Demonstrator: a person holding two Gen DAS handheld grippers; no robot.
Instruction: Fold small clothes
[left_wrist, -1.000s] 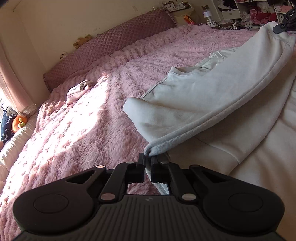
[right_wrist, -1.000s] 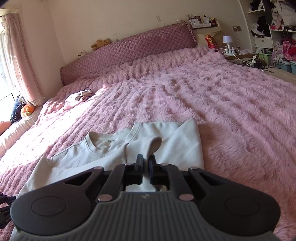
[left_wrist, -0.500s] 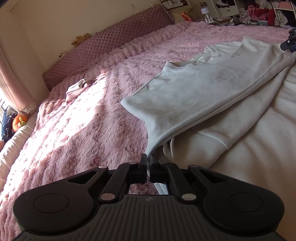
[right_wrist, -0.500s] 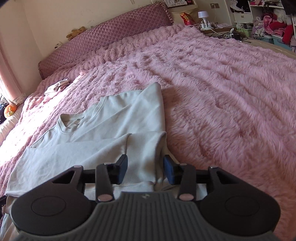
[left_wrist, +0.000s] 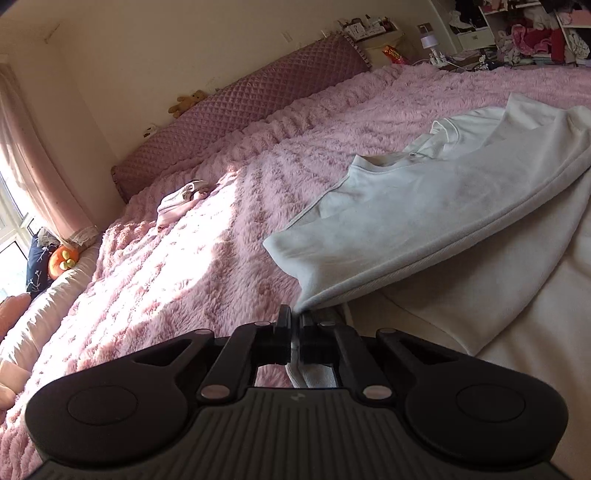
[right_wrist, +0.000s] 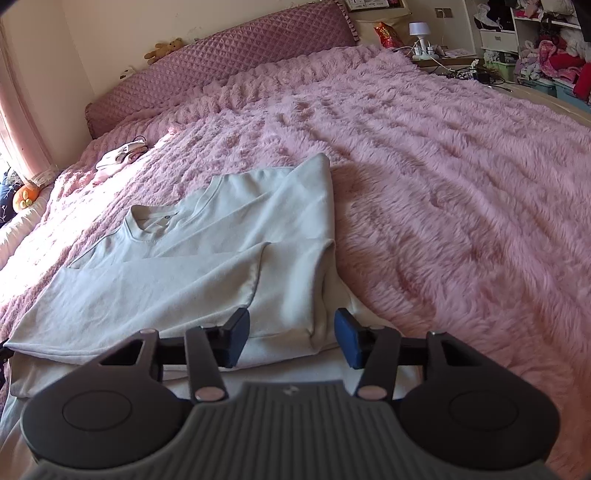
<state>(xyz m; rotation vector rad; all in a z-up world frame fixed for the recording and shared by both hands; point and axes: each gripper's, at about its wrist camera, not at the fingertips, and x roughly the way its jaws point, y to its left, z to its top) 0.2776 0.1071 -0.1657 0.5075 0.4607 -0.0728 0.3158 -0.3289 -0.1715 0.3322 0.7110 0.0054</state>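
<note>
**A:** Two grippers, two different stories right now. Nearest the camera, the left gripper (left_wrist: 294, 332) has its jaws pinched together on the bottom corner of the cream sweatshirt (left_wrist: 424, 206), and you can see the fabric squeezed in the gap and pulled up off the bed. The right gripper (right_wrist: 291, 341) is the news: half a second ago its jaws were only partway apart, a second ago they were shut on the cloth, and now they're spread wide with nothing between them.

**B:** So it dropped its corner?

**A:** Yep, looks like it. In the right wrist view the sweatshirt (right_wrist: 207, 266) lies just beyond the open fingers, hem end near, neckline further off, the right side already folded over on top of itself. The right half is resting flat on the pink fluffy blanket (right_wrist: 443, 184).

**B:** What does that mean for the fold?

**A:** My read: the fold is halfway set down. The right end is placed, the left end hangs from the clamped corner, so that side probably needs lowering and letting go to match.

**B:** Anything else around?

**A:** Further up on the left there's a small pale garment (left_wrist: 181, 201) lying on the blanket, well apart from the sweatshirt. Beyond that the quilted headboard (right_wrist: 221, 62).
</note>
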